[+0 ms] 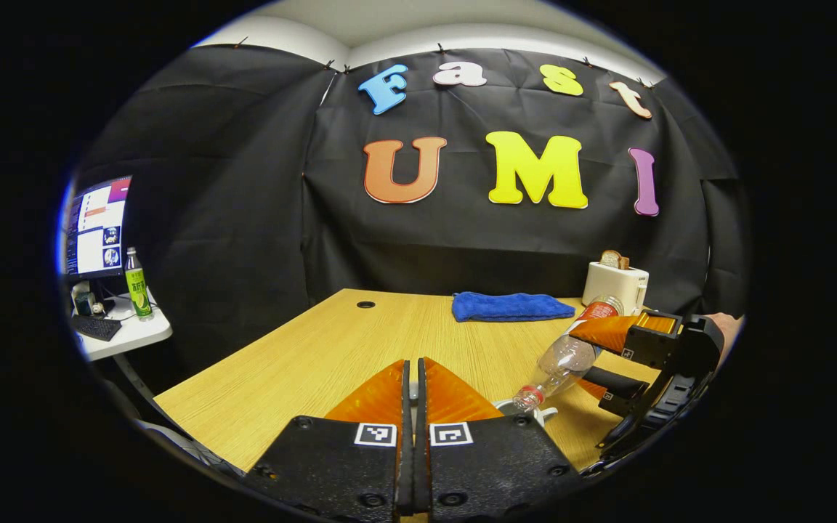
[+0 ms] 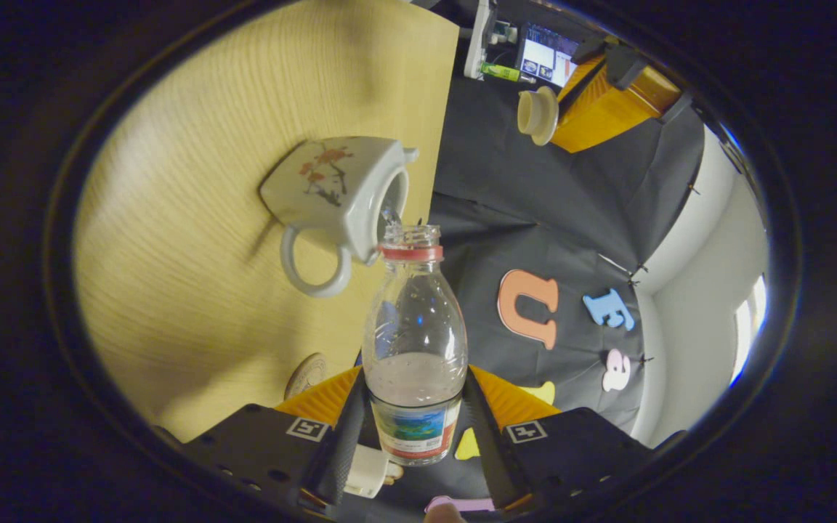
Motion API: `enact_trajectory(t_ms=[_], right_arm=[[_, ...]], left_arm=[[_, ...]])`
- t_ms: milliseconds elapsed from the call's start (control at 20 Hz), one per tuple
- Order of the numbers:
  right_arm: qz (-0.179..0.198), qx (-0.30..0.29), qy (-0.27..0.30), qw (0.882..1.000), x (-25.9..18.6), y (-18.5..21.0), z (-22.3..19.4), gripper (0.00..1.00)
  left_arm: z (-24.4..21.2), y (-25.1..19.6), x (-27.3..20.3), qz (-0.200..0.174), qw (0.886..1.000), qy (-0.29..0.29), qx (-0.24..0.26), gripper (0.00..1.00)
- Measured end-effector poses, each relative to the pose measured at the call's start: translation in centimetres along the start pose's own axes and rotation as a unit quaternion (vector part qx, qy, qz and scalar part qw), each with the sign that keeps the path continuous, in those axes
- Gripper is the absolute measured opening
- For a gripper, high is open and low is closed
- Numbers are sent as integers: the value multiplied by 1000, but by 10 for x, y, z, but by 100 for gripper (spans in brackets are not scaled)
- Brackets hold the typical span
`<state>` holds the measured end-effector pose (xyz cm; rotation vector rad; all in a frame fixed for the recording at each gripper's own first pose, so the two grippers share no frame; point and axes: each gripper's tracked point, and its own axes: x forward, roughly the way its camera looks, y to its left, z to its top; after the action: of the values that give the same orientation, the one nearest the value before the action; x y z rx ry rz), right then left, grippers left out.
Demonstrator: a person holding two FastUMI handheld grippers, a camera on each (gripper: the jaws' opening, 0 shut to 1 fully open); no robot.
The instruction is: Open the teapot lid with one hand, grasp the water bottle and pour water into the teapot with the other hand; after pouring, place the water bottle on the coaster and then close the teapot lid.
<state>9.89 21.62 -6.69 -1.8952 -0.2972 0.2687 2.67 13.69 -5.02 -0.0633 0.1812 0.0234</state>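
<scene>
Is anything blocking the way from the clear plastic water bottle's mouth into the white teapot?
Nothing visible does. The clear plastic water bottle, clamped in the right gripper, has its mouth at the opening of the white flower-painted teapot. The left gripper holds the cream lid off to the side.

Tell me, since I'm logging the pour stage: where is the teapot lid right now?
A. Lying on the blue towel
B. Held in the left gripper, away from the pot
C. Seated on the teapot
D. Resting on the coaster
B: in the right gripper view the lid sits pinched in the left gripper, off the open teapot, while the water bottle tips at its mouth.
</scene>
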Motion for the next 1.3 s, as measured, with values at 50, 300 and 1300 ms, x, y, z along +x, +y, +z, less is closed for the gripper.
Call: enact_trajectory(t_ms=[50, 300, 1300], right_arm=[[-1, -4, 0, 1000, 2, -2, 0, 73], [-9, -25, 0, 1000, 1, -9, -2, 75], [-50, -111, -23, 992, -3, -45, 12, 73]], left_arm=[[0, 0, 0, 0, 1000, 0, 0, 3], [2, -1, -1, -4, 1000, -1, 2, 2], [7, 7, -7, 0, 1000, -8, 3, 2]])
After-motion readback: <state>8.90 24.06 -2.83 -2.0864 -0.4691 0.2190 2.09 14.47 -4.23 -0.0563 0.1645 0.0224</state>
